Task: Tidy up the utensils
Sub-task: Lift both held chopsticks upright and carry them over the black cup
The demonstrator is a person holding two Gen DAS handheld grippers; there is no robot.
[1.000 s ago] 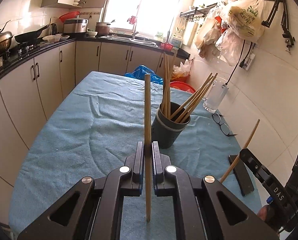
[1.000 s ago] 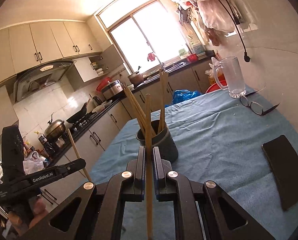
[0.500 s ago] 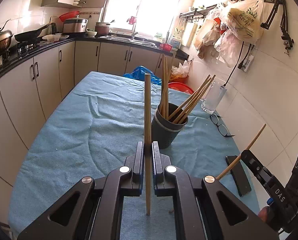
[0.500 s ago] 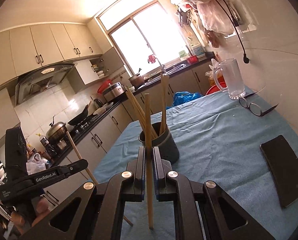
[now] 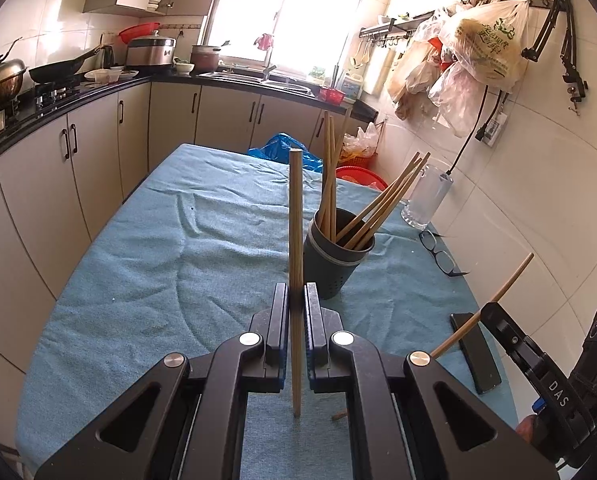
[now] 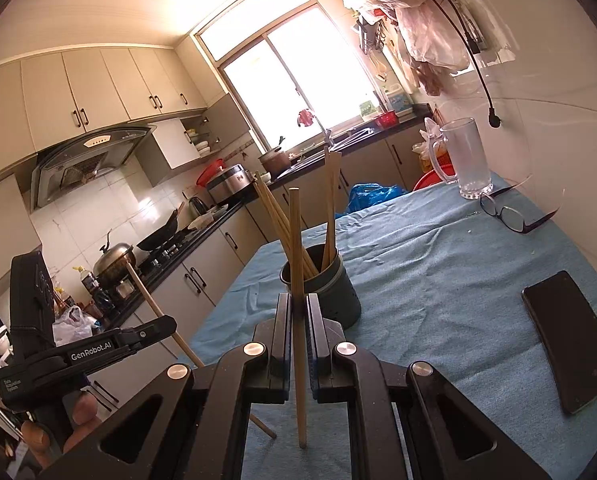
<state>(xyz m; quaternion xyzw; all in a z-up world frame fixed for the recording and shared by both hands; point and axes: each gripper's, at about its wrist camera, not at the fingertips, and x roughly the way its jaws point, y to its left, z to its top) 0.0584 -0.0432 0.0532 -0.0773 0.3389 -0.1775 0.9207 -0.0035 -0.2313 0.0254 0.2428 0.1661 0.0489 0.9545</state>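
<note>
Both our grippers up w/ one chopstick each, near the holder.

Our left gripper [image 5: 296, 304] pinches a chopstick [image 5: 296, 216] upright; holder [image 5: 336, 260] w/ more sticks just ahead on the blue cloth [image 5: 138, 260]. Our right gripper [image 6: 298, 312] clamps its chopstick [image 6: 296, 248] likewise. Phone [image 6: 570, 340], glasses [image 6: 506, 216], mug [image 6: 466, 160] further right.

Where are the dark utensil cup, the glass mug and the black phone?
Dark grey round utensil cup [image 5: 332, 268]: left wrist view, outer wall.
Clear glass mug [image 6: 468, 160]: right wrist view, body.
Flat black phone [image 6: 570, 340]: right wrist view, screen.
</note>
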